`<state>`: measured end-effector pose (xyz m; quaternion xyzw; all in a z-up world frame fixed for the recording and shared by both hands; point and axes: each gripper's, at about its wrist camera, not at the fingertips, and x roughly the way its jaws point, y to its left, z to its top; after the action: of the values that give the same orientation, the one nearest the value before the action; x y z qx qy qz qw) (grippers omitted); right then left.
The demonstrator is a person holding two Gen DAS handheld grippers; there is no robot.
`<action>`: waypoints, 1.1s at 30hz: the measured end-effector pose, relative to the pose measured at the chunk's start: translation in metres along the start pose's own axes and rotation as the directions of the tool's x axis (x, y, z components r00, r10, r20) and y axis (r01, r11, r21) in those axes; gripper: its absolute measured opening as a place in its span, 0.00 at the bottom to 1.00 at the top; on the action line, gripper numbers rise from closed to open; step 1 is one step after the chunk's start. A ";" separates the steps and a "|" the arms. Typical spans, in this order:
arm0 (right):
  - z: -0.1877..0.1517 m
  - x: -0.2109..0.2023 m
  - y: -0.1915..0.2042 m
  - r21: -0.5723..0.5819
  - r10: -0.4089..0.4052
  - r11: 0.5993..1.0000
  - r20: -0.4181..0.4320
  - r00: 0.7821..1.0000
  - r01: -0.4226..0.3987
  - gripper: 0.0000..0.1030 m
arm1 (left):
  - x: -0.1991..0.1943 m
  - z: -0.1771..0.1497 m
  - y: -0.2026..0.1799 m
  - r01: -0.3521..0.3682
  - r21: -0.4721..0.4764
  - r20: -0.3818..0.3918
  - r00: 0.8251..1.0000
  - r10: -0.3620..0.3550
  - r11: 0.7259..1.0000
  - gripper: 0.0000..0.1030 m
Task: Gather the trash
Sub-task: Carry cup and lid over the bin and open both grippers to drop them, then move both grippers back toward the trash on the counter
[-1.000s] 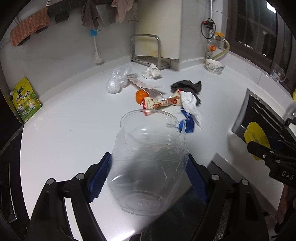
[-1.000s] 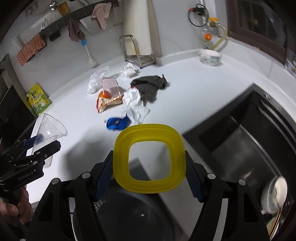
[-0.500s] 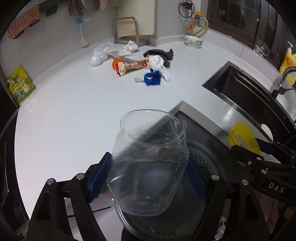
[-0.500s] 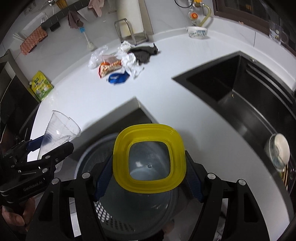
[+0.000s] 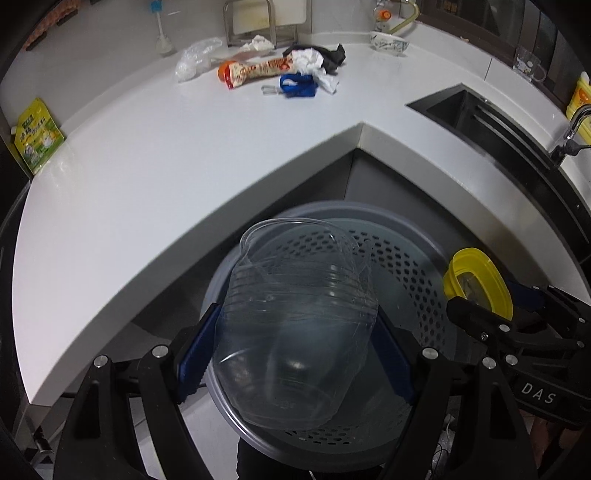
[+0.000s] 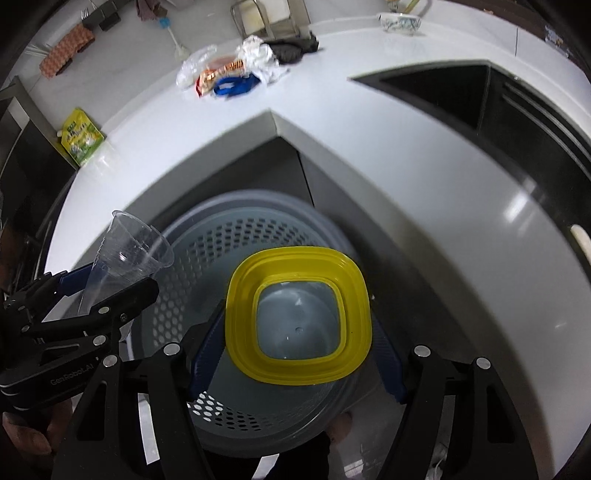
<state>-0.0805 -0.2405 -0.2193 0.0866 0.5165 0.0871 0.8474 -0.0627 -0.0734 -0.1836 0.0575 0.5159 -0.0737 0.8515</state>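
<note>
My left gripper (image 5: pixel 295 354) is shut on a clear plastic cup (image 5: pixel 299 317) and holds it above a grey perforated bin (image 5: pixel 402 266). The cup also shows in the right wrist view (image 6: pixel 129 254). My right gripper (image 6: pixel 295 332) is shut on a yellow-rimmed plastic container (image 6: pixel 295 317), also above the bin (image 6: pixel 221 236). In the left wrist view the container (image 5: pixel 480 284) is at the right, beside the cup. More trash lies far back on the white counter (image 5: pixel 155 155): a snack wrapper (image 5: pixel 258 70), a blue scrap (image 5: pixel 299 85), white crumpled paper (image 5: pixel 314 62), a clear bag (image 5: pixel 195 59).
The bin stands on the floor in the counter's inner corner. A black sink (image 5: pixel 517 133) is at the right with a tap (image 5: pixel 572 129). A yellow-green pouch (image 5: pixel 37 136) leans at the far left. A bowl (image 5: pixel 388 42) and a metal rack (image 5: pixel 255 22) stand at the back.
Both grippers have drawn back from the counter and down, with the cup and the container still held. They are now over the grey bin, which fills the lower view.
</note>
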 end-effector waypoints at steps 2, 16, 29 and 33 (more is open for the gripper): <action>-0.004 0.007 0.000 0.002 0.005 1.000 -0.015 1.000 -0.005 0.67 | 0.006 -0.005 0.000 -0.001 -0.003 -0.019 1.000 0.001 1.000 0.75; -0.011 0.030 0.006 -0.006 0.031 0.999 -0.078 0.996 -0.032 0.68 | 0.024 -0.019 0.009 -0.016 -0.024 -0.059 0.998 0.015 1.000 0.77; -0.009 0.029 0.001 -0.003 0.022 1.000 -0.072 0.997 -0.022 0.71 | 0.025 -0.018 0.017 -0.029 -0.041 -0.069 0.997 0.026 0.999 0.81; -0.007 0.026 0.001 -0.003 0.022 1.000 -0.065 0.998 -0.022 0.71 | 0.022 -0.018 0.016 -0.032 -0.039 -0.065 0.997 0.030 0.999 0.81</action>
<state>-0.0751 -0.2327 -0.2448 0.0878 0.5426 0.1002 0.8294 -0.0655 -0.0559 -0.2111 0.0506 0.5434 -0.0482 0.8366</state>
